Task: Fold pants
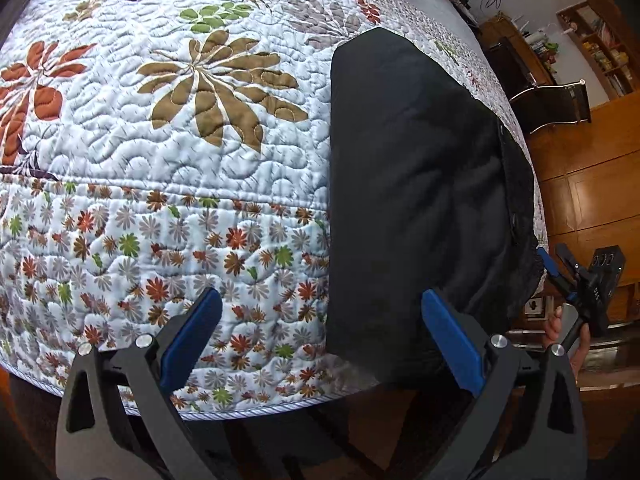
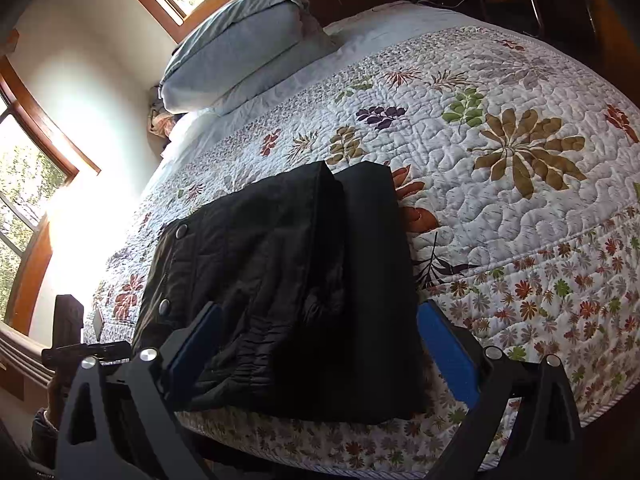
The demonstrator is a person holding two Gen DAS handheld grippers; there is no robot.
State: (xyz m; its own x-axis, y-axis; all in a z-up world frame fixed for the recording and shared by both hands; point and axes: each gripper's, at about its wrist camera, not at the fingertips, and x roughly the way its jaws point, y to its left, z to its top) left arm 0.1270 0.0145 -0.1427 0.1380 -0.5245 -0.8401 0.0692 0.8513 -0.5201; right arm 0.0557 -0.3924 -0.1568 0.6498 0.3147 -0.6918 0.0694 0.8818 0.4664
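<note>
Black pants [image 2: 304, 280], one pair, lie folded into a compact stack near the foot edge of the bed, on a floral quilt [image 1: 180, 160]. In the right wrist view the waistband end, with its gathered elastic and two metal snaps, sits on top of a smooth lower layer that shows along the right side. One pillow [image 2: 240, 44] rests at the head of the bed.

Two grippers are in use. The left gripper [image 1: 320, 332] hovers at the bed edge with its jaws wide apart and nothing between them; its right blue pad sits close by the pants' near corner. The right gripper [image 2: 320, 340] faces the stack with jaws likewise spread wide and empty, the fabric lying beyond and between the two blue pads.

Judged from the layered stack, the folding appears far along, perhaps complete. Any further move would call for pinching one end of the stack with both jaws together and laying it over evenly, or smoothing the top layer.
</note>
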